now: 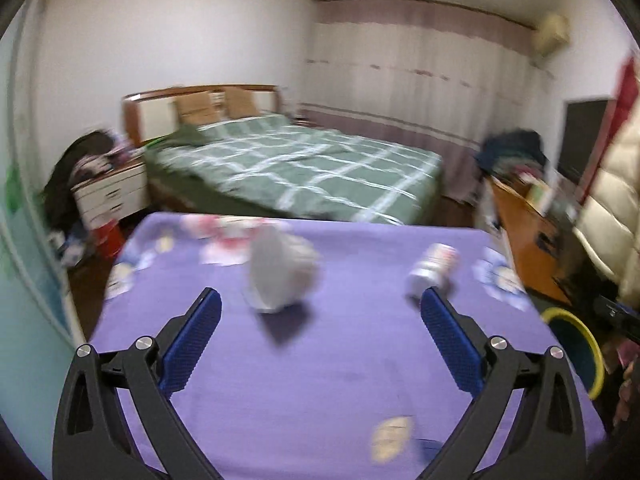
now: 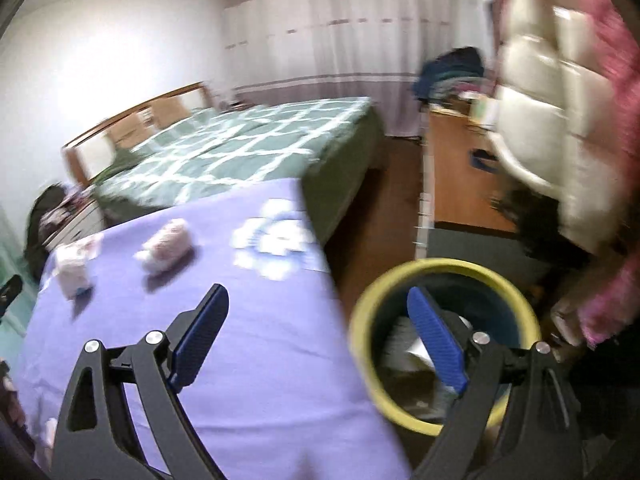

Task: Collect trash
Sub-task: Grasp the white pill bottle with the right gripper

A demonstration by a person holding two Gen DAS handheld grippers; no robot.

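Lying blurred on the purple cloth [image 1: 320, 380], a crumpled white wad [image 1: 280, 276] faces the left claw [image 1: 320, 304], spread apart.

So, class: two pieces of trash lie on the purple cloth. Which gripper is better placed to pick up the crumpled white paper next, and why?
Left. The left gripper is open and aimed at the crumpled paper, just ahead of its fingers. The right gripper is open near the bin, off the cloth's edge.

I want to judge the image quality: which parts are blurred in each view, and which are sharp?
Left wrist view: the left gripper is sharp, the crumpled paper and can smeared. Right wrist view: the right gripper is sharp, the bin rim and room streaked.
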